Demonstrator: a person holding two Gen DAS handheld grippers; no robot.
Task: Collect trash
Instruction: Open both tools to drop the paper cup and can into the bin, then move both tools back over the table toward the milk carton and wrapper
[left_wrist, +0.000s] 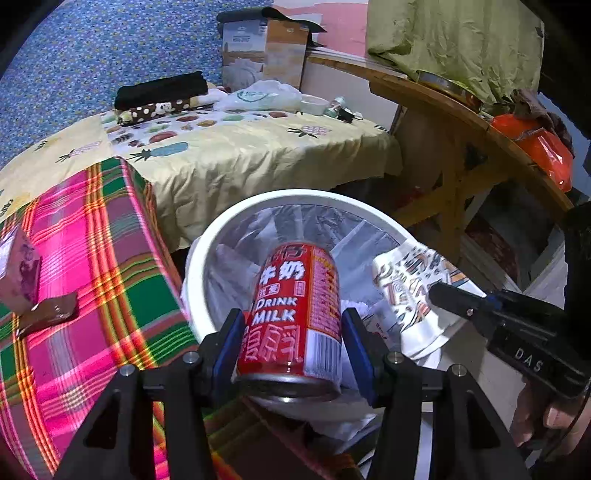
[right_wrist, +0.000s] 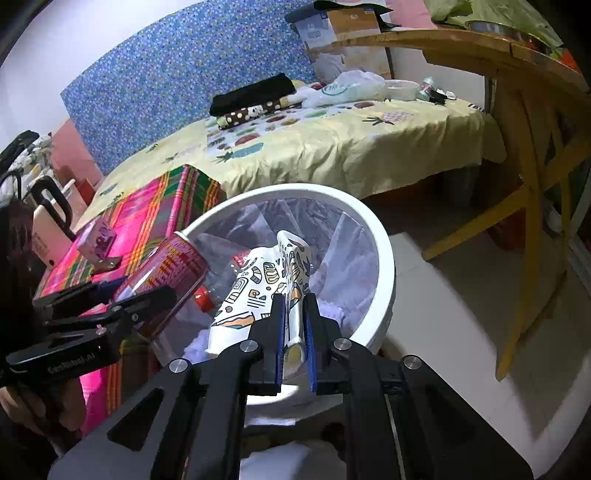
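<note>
My left gripper (left_wrist: 291, 325) is shut on a red milk can (left_wrist: 295, 314) and holds it tilted over the white trash bin (left_wrist: 207, 236), which has a clear liner. The can (right_wrist: 166, 273) also shows in the right wrist view at the bin's left rim. My right gripper (right_wrist: 294, 306) is shut on a crushed patterned paper cup (right_wrist: 255, 291) and holds it over the bin (right_wrist: 384, 258). The cup (left_wrist: 410, 288) and the right gripper's finger (left_wrist: 458, 299) show at the right of the left wrist view. Some trash lies inside the bin.
A pink plaid cloth (left_wrist: 92, 266) covers a surface left of the bin, with a small purple box (right_wrist: 99, 242) and a brown wrapper (left_wrist: 48, 314) on it. A bed with a yellow sheet (left_wrist: 240, 155) lies behind. A wooden table (right_wrist: 517, 110) stands at the right.
</note>
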